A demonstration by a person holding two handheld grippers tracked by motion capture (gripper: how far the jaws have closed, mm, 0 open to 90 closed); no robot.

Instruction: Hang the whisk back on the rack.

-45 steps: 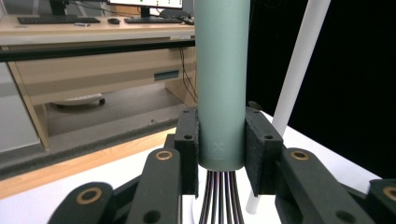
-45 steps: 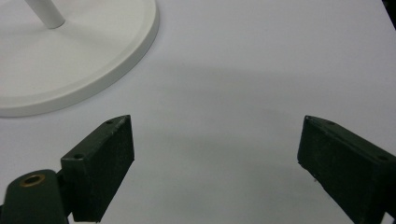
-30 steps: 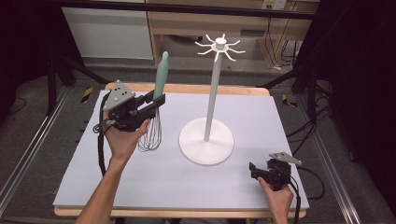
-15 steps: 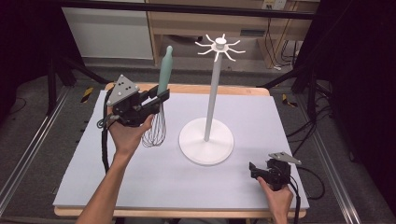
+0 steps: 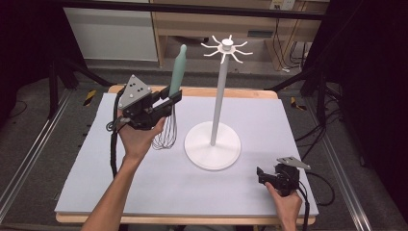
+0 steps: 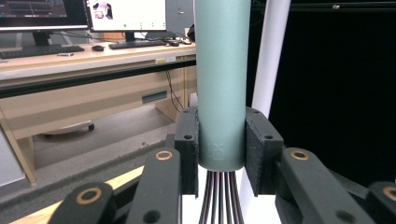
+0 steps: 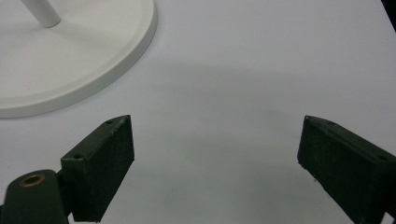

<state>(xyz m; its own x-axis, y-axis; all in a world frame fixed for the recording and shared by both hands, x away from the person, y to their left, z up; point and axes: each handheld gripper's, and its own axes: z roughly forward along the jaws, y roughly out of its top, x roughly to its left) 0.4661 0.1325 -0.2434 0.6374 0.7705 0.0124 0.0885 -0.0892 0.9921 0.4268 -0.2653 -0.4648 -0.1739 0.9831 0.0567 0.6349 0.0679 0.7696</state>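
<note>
- Whisk [image 5: 169, 113] held upright at left of centre in the high view, teal handle up, wire loops hanging clear above the table [image 5: 144, 192]
- Probably bound for the hooks atop the white stand [image 5: 219, 101] at centre; best kept vertical and lifted higher before nearing a prong
- Left gripper [image 6: 222, 149] clamped on the handle's lower end, pads flush on both sides
- Right gripper [image 7: 215, 163] at lower right, jaws wide apart, holding nothing, low over bare tabletop near the stand's base

High view looks down over the table [image 5: 96, 192]; both gripper views sit close, sharing the white stand [image 5: 212, 144].
</note>
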